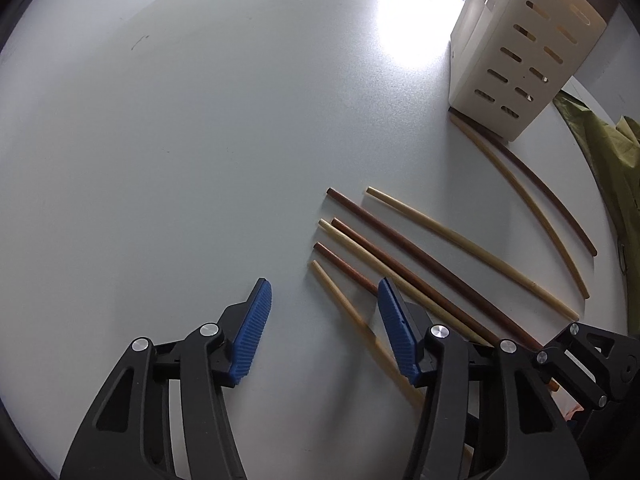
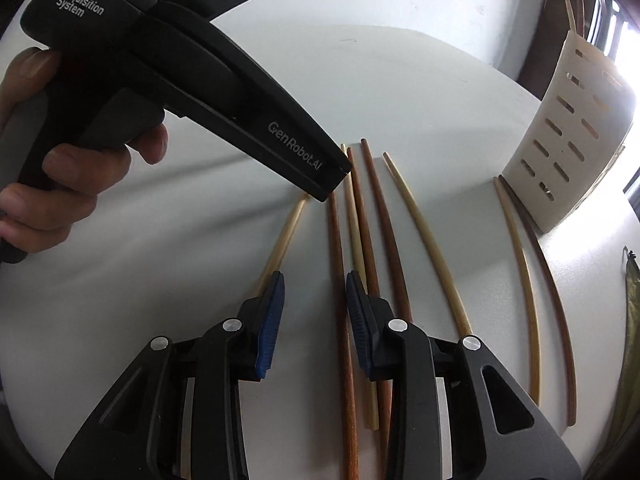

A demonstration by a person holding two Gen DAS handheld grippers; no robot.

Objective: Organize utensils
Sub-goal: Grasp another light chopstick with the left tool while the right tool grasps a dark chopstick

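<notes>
A cream slotted holder (image 1: pixel 516 52) stands at the far right of the white table (image 1: pixel 180 140); chopstick ends show through its slots. 8 chopsticks (image 1: pixel 420 256), pale and dark, lie flat near it. The left gripper (image 1: pixel 324 332) is spread around one pale stick, not pinching. The right gripper (image 2: pixel 314 320) straddles a dark stick, pads apart from it.

The table (image 1: pixel 180 140) is smooth and white, with a soft sheen near the holder (image 1: pixel 516 60), a matt cream plastic box with slots. The chopsticks (image 2: pixel 430 248) beside the holder look like wood or bamboo, pale and reddish-brown, satin. Gripper pads (image 1: pixel 252 330) are ribbed blue rubber on matt black plastic with shiny metal pins.
</notes>
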